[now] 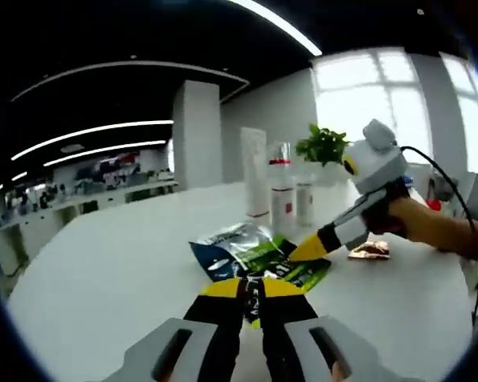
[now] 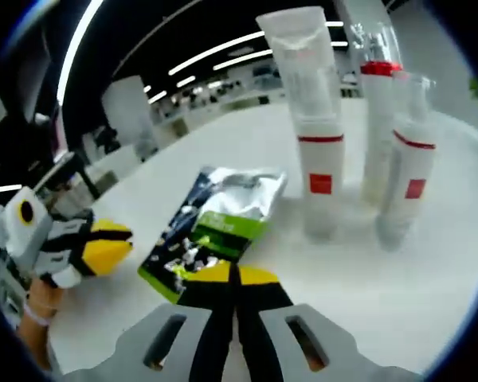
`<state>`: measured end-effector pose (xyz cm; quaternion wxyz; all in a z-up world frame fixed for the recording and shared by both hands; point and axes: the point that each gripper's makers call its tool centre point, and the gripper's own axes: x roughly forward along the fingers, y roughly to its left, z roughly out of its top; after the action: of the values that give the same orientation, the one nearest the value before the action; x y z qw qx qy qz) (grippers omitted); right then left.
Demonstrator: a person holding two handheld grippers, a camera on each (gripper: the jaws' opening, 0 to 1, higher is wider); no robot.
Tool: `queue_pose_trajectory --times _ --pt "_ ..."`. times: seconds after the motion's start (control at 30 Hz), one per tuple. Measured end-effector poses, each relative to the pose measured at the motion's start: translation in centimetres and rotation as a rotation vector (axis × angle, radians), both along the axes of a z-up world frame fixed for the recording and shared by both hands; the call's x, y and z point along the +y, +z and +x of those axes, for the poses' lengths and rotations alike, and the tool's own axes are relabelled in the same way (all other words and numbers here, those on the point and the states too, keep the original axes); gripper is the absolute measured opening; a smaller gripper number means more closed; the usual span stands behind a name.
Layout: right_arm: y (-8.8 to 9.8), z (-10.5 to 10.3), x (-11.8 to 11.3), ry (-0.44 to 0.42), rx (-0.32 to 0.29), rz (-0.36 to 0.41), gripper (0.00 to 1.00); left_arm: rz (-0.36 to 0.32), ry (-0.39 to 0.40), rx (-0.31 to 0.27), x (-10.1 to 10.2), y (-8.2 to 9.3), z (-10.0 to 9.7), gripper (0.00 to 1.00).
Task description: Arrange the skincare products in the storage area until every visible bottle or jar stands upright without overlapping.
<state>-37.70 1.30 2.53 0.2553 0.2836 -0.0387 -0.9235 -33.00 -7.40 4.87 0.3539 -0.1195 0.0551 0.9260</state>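
Three skincare containers stand upright side by side on the white table: a tall white tube [image 2: 315, 119] with a red band, a slim bottle [image 2: 380, 119] with a red collar, and a shorter bottle [image 2: 410, 167] with a red label. In the left gripper view they are the tube [image 1: 255, 171] and two bottles [image 1: 280, 195] [image 1: 304, 200] at the far side. Green, blue and silver sachets [image 2: 223, 219] [image 1: 251, 251] lie flat and overlapping in front of them. My right gripper [image 2: 235, 274] [image 1: 307, 251] is shut, tips at the sachets' edge. My left gripper [image 1: 251, 288] [image 2: 107, 247] is shut, a little short of the sachets.
A small coppery packet [image 1: 370, 251] lies on the table [image 1: 103, 270] beside the person's hand [image 1: 426, 223]. A potted plant [image 1: 323, 145] stands behind the bottles by the window. Desks and a pillar fill the room beyond the table's far edge.
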Motion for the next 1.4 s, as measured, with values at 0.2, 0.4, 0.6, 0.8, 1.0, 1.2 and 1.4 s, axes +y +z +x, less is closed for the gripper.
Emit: queue_pose_trajectory --times 0.2,0.4,0.6,0.8,1.0,1.2,1.4 --pt "0.0 0.0 -0.1 0.022 0.044 0.047 0.00 -0.152 0.022 0.034 -0.2 -1.5 -0.4 0.02" --pt "0.2 -0.1 -0.2 0.057 0.103 0.117 0.01 -0.213 0.023 0.017 -0.1 -2.7 -0.6 0.01" --pt "0.7 -0.4 -0.2 0.108 0.202 0.213 0.06 -0.177 0.004 -0.031 0.1 -2.7 -0.5 0.01" --pt "2.9 0.0 0.5 0.127 0.293 0.266 0.05 -0.162 0.010 -0.040 0.1 -2.7 -0.8 0.01" --pt "4.1 1.7 -0.9 0.220 0.274 0.153 0.00 -0.153 0.016 -0.045 0.1 -2.7 -1.2 0.01" --pt "0.8 3.3 -1.7 0.316 0.075 0.207 0.00 -0.144 0.010 -0.052 0.2 -2.7 -1.2 0.01" --pt "-0.2 3.7 -1.9 0.315 0.023 0.214 0.00 -0.140 0.015 -0.053 0.2 -2.7 -1.2 0.01"
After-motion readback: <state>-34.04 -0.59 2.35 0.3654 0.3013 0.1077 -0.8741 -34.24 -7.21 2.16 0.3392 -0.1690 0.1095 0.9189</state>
